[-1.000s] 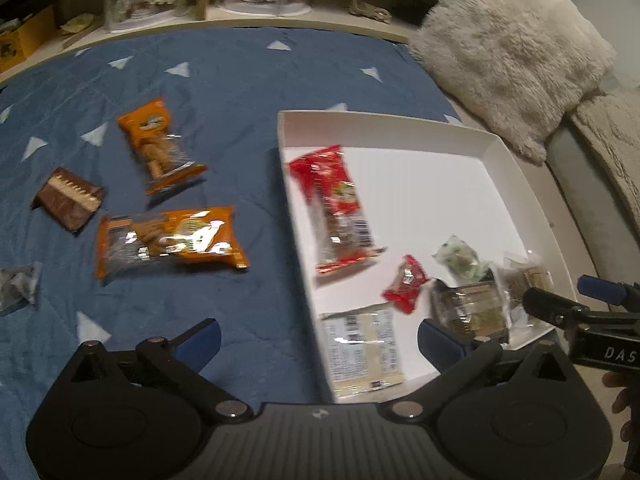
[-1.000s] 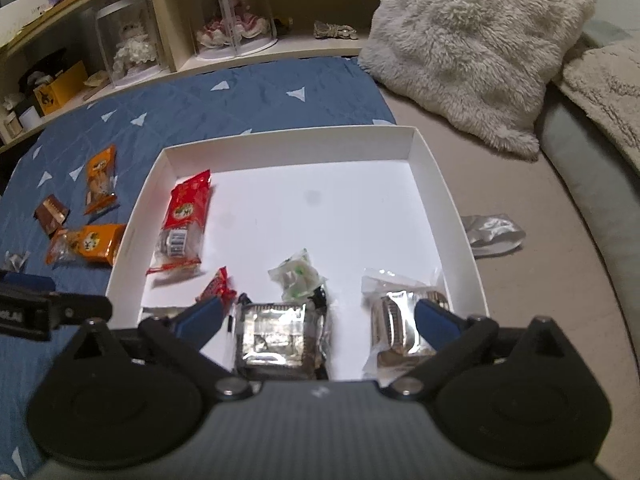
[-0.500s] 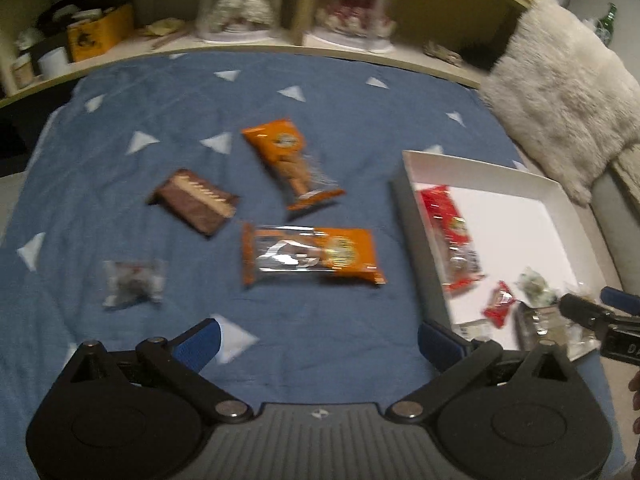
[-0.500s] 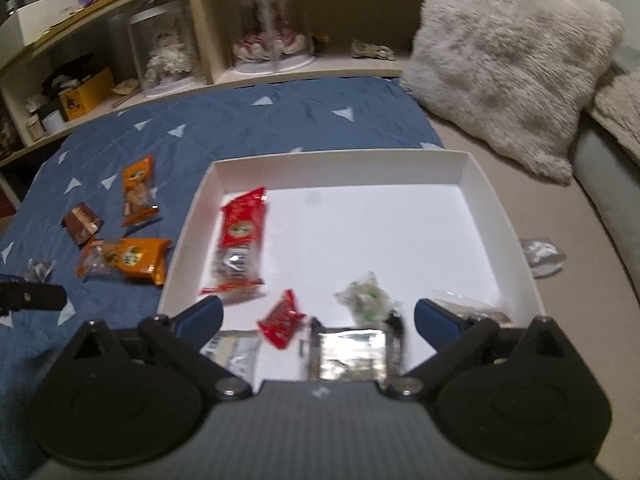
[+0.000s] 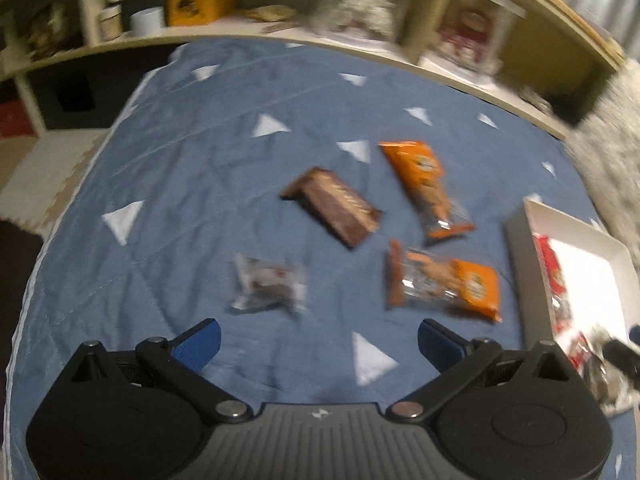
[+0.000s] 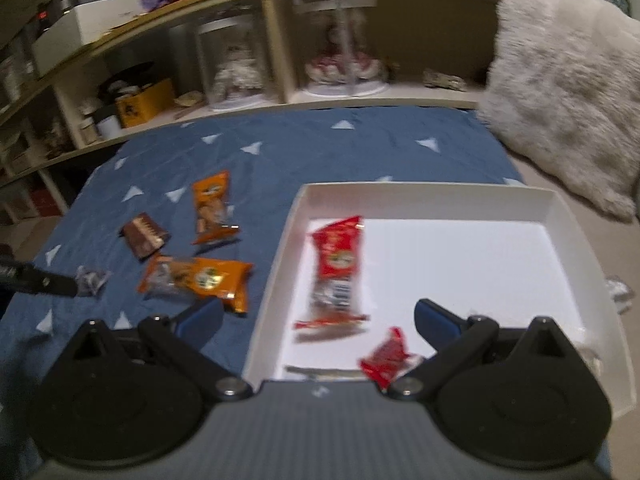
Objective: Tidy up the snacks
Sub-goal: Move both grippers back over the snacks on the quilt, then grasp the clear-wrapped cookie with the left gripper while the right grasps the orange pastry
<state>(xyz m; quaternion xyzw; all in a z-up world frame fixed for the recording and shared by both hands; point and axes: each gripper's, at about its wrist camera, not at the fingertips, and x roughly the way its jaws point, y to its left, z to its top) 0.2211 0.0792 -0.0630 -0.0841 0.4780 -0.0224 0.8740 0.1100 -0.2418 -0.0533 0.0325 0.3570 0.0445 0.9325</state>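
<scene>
My left gripper (image 5: 318, 338) is open and empty above the blue quilt (image 5: 192, 184). Just ahead of it lie a small clear-wrapped snack (image 5: 270, 286), a brown bar (image 5: 334, 206) and two orange packs (image 5: 444, 286) (image 5: 426, 186). The white tray (image 5: 516, 248) is at the right. My right gripper (image 6: 318, 320) is open and empty over the tray's (image 6: 420, 192) near left corner. In the tray lie a long red pack (image 6: 338, 266) and a small red candy (image 6: 386, 356). The left gripper's finger (image 6: 40, 280) shows by the clear snack (image 6: 90, 280).
Shelves with glass domes and boxes (image 6: 340, 60) run along the back. A fluffy white pillow (image 6: 560, 104) lies at the right. A silver wrapper (image 6: 618, 294) lies outside the tray's right wall. The quilt's left edge (image 5: 60, 216) drops to the floor.
My left gripper has swung left, from the tray to over the loose snacks on the quilt. My right gripper has pulled back and left, so the tray's near snacks have slid under it.
</scene>
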